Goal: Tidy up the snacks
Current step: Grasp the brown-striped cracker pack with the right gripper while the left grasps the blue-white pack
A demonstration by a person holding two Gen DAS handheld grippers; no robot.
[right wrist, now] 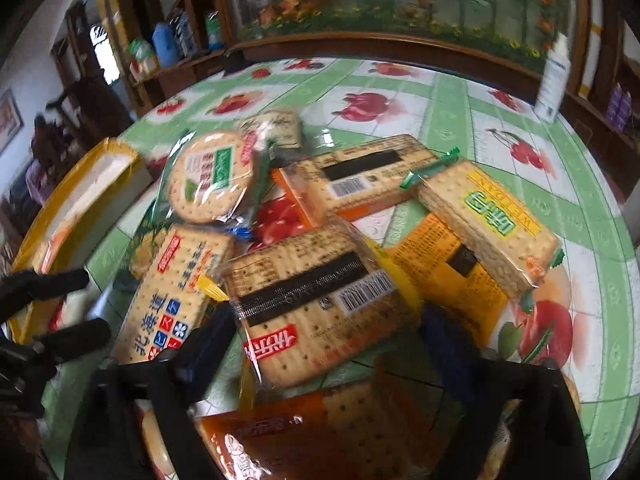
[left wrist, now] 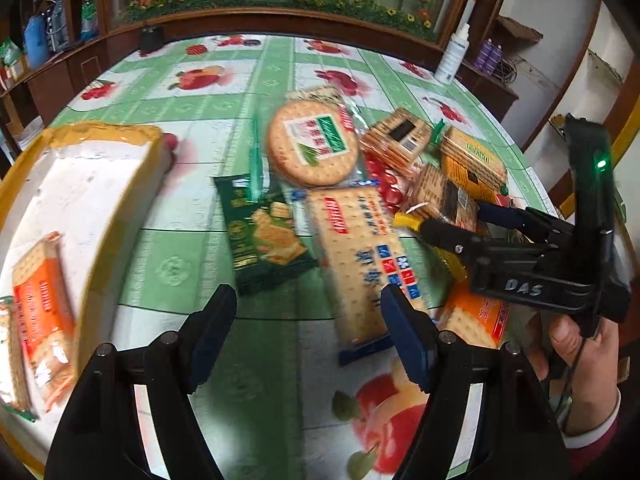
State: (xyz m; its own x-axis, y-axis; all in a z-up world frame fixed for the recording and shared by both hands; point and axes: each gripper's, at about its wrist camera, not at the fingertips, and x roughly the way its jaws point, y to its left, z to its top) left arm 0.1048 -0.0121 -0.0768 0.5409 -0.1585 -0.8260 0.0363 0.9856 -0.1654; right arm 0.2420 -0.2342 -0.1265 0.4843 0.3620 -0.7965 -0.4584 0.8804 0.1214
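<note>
Several cracker and biscuit packs lie heaped on the fruit-print tablecloth [left wrist: 192, 216]. My left gripper [left wrist: 308, 304] hovers open over bare cloth, and its right finger overlaps the near end of a long cracker pack [left wrist: 360, 264] with blue and red squares. A dark green pack [left wrist: 264, 236] and a round biscuit pack [left wrist: 312, 148] lie just beyond. My right gripper [right wrist: 326, 326] is shut on a barcode cracker pack [right wrist: 312, 300], pads on its two long sides, above the heap. In the left wrist view that gripper [left wrist: 452, 220] comes in from the right, held by a hand [left wrist: 580, 344].
A white foam box [left wrist: 100, 160] with yellow taped edges stands at the left and holds an orange cracker pack [left wrist: 44, 312]. A white bottle [left wrist: 452, 56] stands at the table's far right edge. Dark wooden cabinets ring the table. My left gripper [right wrist: 96, 302] shows beside the box.
</note>
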